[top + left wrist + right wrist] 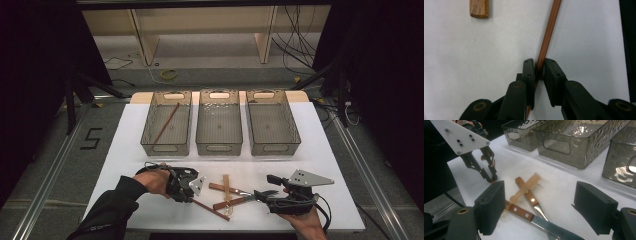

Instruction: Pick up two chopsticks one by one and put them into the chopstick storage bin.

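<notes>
My left gripper [539,68]: two black jaws rise from the near edge, closed tight on a stick.
Thin reddish-brown wooden stick [549,32]: I see it run from between the jaws to the far edge, leaning right.
Light brown wooden handle end [479,8]: far left, well apart from my jaws.
White table surface [474,62]: bare beneath everything.
</notes>
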The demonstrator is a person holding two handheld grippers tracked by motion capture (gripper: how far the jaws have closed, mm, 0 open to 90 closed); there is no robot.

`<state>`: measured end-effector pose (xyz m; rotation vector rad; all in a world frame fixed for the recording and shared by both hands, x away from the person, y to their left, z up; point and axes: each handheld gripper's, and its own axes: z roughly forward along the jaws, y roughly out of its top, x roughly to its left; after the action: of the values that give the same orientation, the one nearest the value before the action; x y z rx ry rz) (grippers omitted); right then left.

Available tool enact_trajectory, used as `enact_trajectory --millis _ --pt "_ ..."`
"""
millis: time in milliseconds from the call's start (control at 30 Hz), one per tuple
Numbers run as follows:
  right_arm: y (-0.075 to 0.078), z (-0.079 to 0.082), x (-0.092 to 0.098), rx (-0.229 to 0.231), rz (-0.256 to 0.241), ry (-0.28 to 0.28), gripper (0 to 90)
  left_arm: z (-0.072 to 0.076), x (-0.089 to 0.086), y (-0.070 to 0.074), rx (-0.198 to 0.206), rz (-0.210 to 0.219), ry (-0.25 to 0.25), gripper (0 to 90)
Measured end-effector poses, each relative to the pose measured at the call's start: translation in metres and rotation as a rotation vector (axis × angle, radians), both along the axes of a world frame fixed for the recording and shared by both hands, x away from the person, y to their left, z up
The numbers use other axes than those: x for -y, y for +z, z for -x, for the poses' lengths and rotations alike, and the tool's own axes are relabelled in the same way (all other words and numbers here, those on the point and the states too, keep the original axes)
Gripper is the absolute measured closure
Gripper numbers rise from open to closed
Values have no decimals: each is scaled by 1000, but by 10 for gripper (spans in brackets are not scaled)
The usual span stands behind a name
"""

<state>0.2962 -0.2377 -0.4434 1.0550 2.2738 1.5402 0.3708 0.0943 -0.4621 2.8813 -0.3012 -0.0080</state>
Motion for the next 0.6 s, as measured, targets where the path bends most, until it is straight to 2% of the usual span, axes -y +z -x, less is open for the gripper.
enact_trajectory --millis 167,600 --pt "0 0 -1 -1 1 1 260 1 0 1 5 -9 -39 808" --pt "0 0 -1 0 5 4 260 1 -1 0 2 2 -68 839"
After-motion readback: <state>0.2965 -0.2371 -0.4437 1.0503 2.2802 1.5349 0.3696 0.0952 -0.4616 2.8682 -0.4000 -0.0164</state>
